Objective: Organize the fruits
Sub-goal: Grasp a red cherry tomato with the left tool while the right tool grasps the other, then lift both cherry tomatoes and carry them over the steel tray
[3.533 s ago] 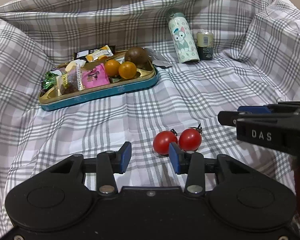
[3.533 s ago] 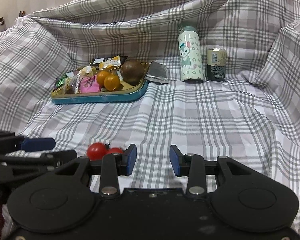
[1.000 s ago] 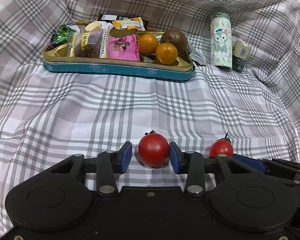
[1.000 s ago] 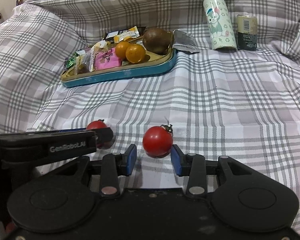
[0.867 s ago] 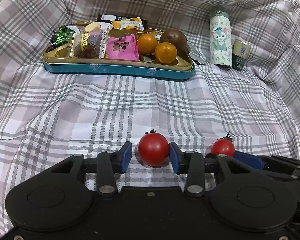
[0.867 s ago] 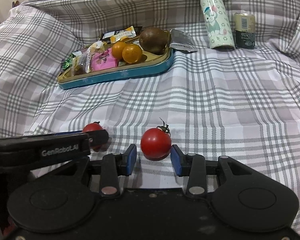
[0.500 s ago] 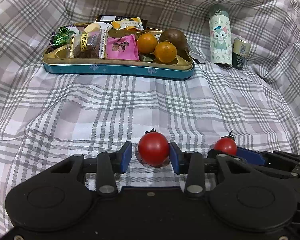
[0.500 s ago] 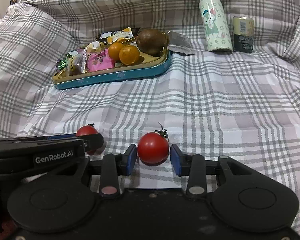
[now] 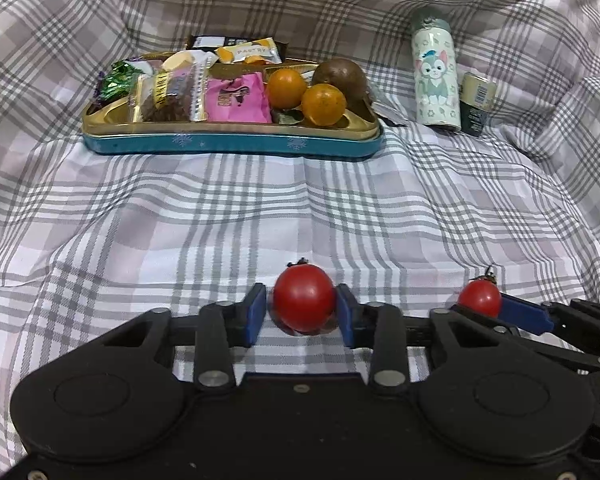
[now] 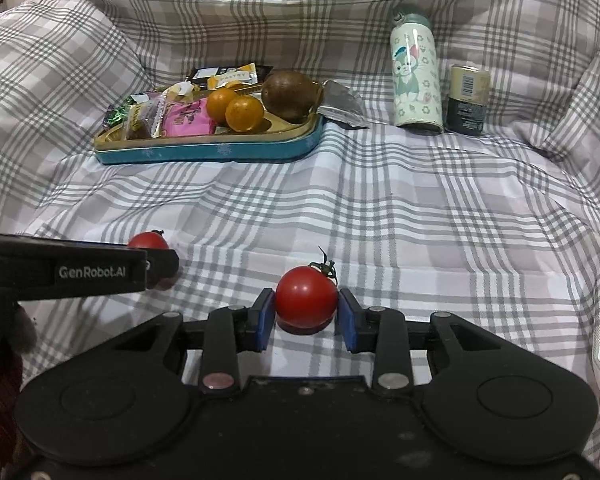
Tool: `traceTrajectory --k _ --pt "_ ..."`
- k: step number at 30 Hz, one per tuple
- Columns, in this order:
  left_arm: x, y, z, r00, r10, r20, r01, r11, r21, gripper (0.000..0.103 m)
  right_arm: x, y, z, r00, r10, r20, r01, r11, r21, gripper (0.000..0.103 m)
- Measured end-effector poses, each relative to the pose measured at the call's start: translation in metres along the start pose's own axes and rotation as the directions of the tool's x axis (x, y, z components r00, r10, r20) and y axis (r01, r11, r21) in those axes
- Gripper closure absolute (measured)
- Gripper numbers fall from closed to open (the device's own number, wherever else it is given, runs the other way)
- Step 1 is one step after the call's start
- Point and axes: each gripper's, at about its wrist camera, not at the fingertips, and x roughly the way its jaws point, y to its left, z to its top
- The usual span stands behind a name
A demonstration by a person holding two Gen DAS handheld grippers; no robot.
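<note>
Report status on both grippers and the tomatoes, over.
Left gripper straddles one tomato, right gripper the other tomato; neither clearly clamped. Both on the cloth, short of the tray. Path clear.

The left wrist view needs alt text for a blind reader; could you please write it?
The left gripper brackets a round red cherry tomato on grey plaid cloth. Beyond lies a teal-and-gold tin tray of snacks and two small oranges.

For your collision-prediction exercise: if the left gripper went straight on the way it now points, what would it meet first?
The left gripper already has a red tomato between its pads; beyond it, probably only plaid cloth before the tray.
</note>
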Motion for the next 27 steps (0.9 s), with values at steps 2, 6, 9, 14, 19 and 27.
traceTrajectory --k 2,6,9,14,19,27 --pt "0.0 -0.004 -0.002 1.0 0.013 0.008 -0.013 1.0 0.022 0.062 0.001 -0.002 -0.001 1.0 0.0 0.003 0.0 1.0 0.006 0.067" --pt "0.0 -0.011 -0.004 0.999 0.036 0.027 -0.038 0.997 0.066 0.062 0.002 -0.005 -0.002 1.0 0.016 0.007 -0.016 1.0 0.023 0.066" --pt "0.001 -0.015 -0.006 0.998 0.048 0.037 -0.051 0.995 0.089 0.062 0.004 -0.008 -0.002 0.999 0.042 -0.003 -0.041 0.998 0.055 0.064" --pt "0.001 -0.018 -0.007 0.997 0.058 0.051 -0.063 0.992 0.106 0.062 0.005 -0.011 -0.003 0.998 0.068 0.009 -0.068 0.994 0.084 0.062" --pt "0.0 -0.018 -0.008 0.997 0.055 0.055 -0.061 0.993 0.105 0.062 0.006 -0.012 -0.002 0.997 0.08 0.011 -0.08 0.991 0.104 0.062" --pt "-0.004 -0.017 -0.008 0.998 0.025 0.055 -0.03 0.996 0.084 0.062 0.006 -0.014 -0.003 0.997 0.079 0.017 -0.08 0.989 0.121 0.067"
